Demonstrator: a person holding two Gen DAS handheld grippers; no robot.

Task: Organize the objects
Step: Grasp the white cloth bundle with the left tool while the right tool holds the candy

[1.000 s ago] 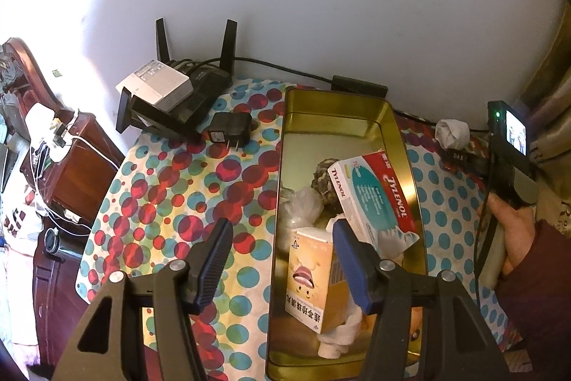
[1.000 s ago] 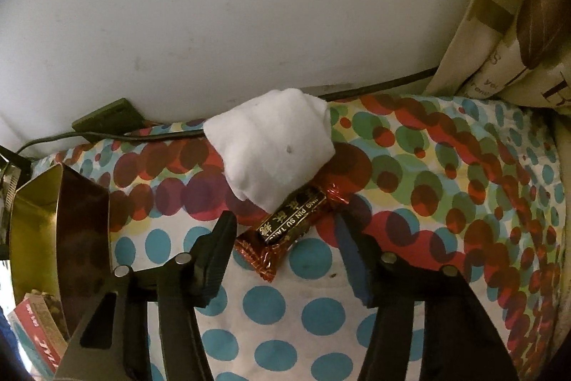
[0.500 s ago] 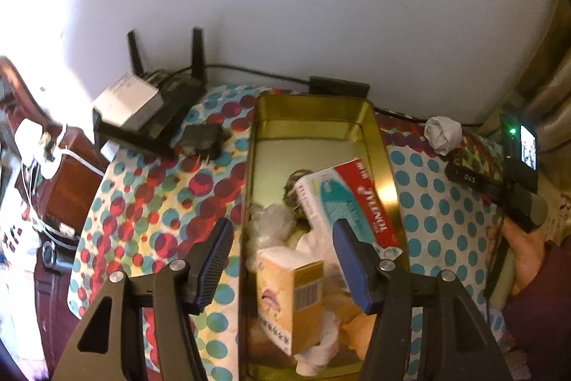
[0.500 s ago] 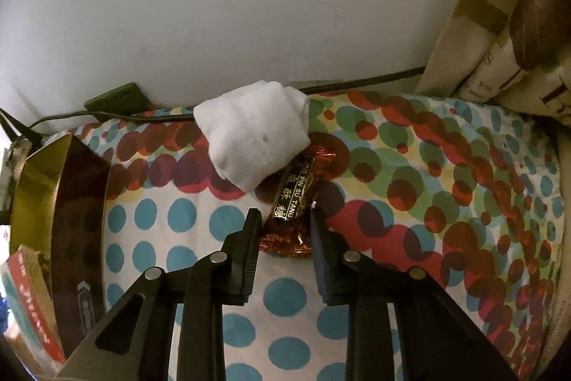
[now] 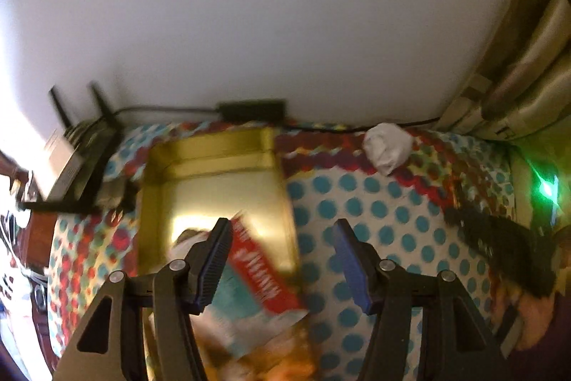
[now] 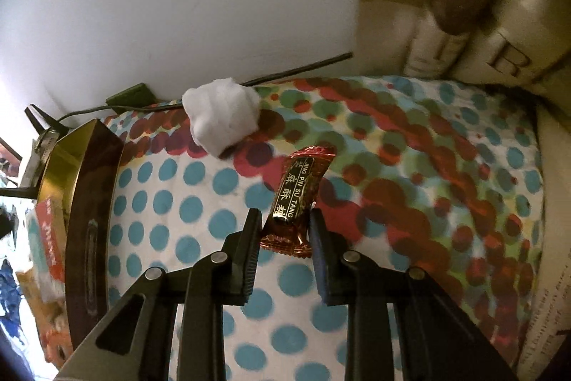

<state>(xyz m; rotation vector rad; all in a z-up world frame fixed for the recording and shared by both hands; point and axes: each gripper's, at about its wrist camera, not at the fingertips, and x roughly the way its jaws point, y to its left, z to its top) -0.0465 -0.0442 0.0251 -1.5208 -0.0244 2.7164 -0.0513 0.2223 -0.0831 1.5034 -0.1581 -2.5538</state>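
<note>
Nearest, the right gripper [image 6: 283, 231] has closed on the red candy bar [image 6: 299, 199], which a second ago lay loose between open jaws; it now hangs clear of the dotted bench [image 6: 392, 202], ready for the gold tin [image 6: 84, 202] at left. The left gripper [image 5: 280, 261] stays open and empty over the tin's right rim. Farther off, the white wad [image 6: 223, 111] remains unsorted.
</note>
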